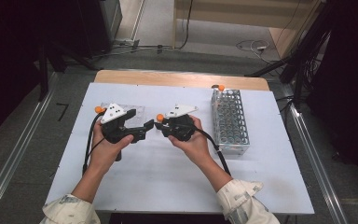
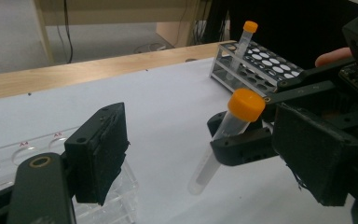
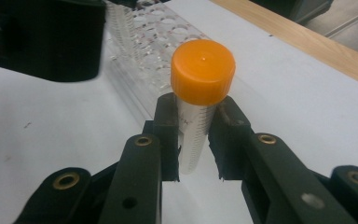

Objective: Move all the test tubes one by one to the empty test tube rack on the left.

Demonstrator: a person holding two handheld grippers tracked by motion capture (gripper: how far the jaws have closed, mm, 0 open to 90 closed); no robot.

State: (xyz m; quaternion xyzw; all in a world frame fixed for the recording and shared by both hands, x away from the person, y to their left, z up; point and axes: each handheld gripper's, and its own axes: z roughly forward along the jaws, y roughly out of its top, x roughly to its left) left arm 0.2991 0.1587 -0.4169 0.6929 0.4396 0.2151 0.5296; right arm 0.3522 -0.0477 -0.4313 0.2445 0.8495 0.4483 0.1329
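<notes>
Both forearms angle inward over the surface, the right gripper with jaws clamped on the orange-capped tube, left of the metal rack, facing the left gripper, jaws apart.

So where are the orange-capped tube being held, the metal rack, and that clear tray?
held tube [image 3: 202, 70], right gripper view, orange cap.
metal rack [image 1: 230, 122], high view, perforated top.
clear tray [image 2: 21, 149], left gripper view, labelled top.

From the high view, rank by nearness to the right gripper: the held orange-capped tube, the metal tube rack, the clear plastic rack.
1. Orange-capped tube: gripped in the right gripper fingers.
2. Metal tube rack: just to its right.
3. Clear plastic rack: farther left, beyond the left gripper.
</notes>
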